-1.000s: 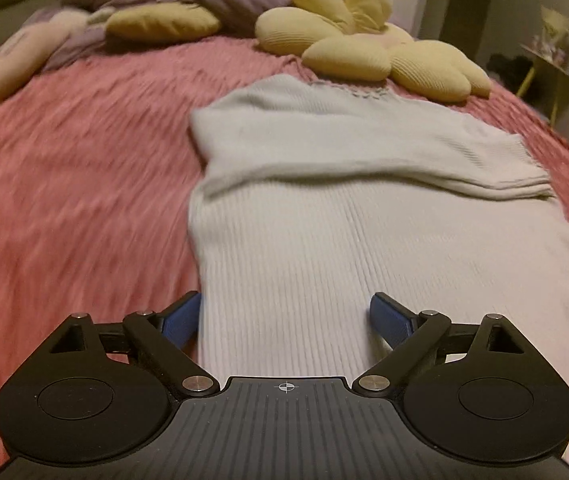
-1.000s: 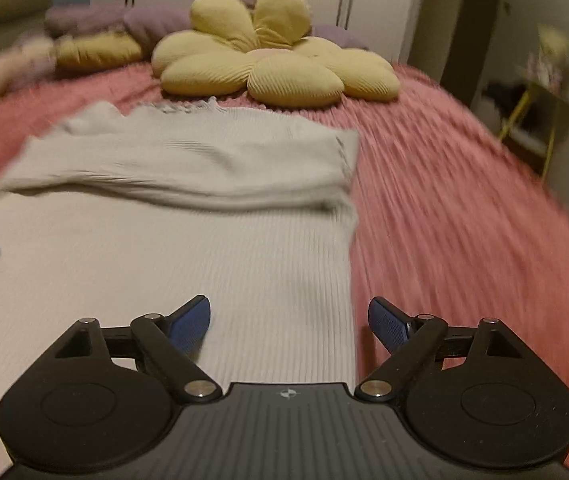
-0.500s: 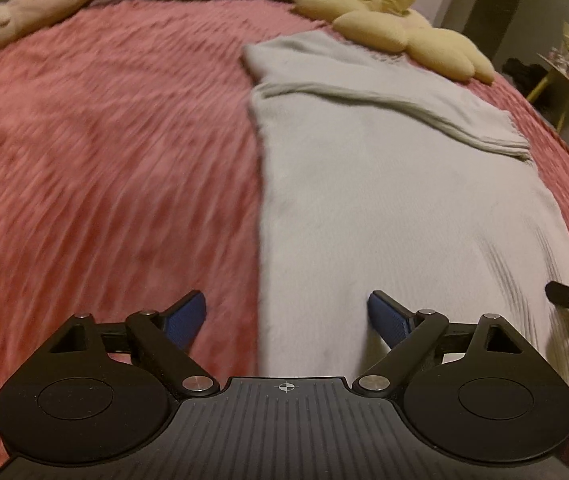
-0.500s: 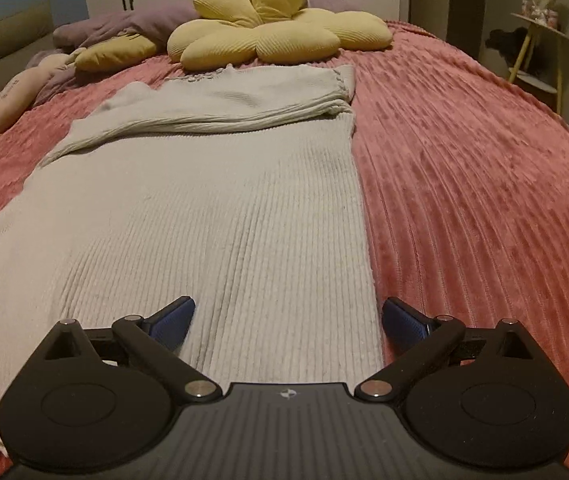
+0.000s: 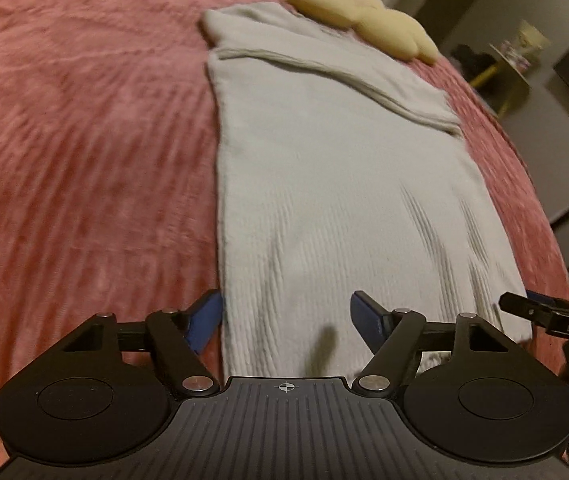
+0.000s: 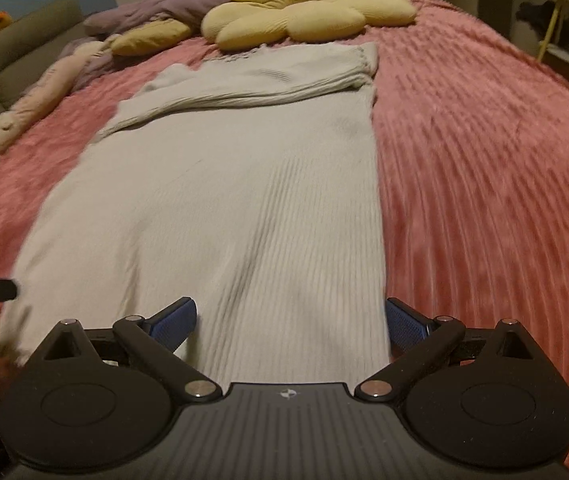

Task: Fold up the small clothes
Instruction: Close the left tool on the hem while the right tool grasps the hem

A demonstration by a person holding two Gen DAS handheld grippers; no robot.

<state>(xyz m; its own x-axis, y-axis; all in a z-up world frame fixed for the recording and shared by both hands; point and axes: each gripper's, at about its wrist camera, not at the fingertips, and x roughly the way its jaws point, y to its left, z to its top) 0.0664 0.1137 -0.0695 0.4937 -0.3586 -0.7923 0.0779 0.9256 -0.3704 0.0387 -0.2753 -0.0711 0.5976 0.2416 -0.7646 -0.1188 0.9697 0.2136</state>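
A pale grey ribbed knit sweater [image 5: 324, 184] lies flat on the pink bedspread [image 5: 76, 152], with its sleeves folded across the chest at the far end. It also shows in the right wrist view [image 6: 236, 200]. My left gripper [image 5: 286, 316] is open over the sweater's near left hem corner, its jaws straddling the left edge. My right gripper [image 6: 290, 318] is open over the near right hem corner, its jaws straddling the right edge. Part of the right gripper shows at the right of the left wrist view [image 5: 552, 318].
A yellow flower-shaped cushion [image 6: 304, 12] lies just beyond the sweater's collar. Purple bedding [image 6: 152, 16] and a pink plush toy [image 6: 24, 116] lie at the far left. A small side table [image 6: 564, 20] stands off the bed at the right.
Both grippers have pulled back along the sweater toward its near hem and dropped lower. Each now straddles a hem corner. Both stay open.
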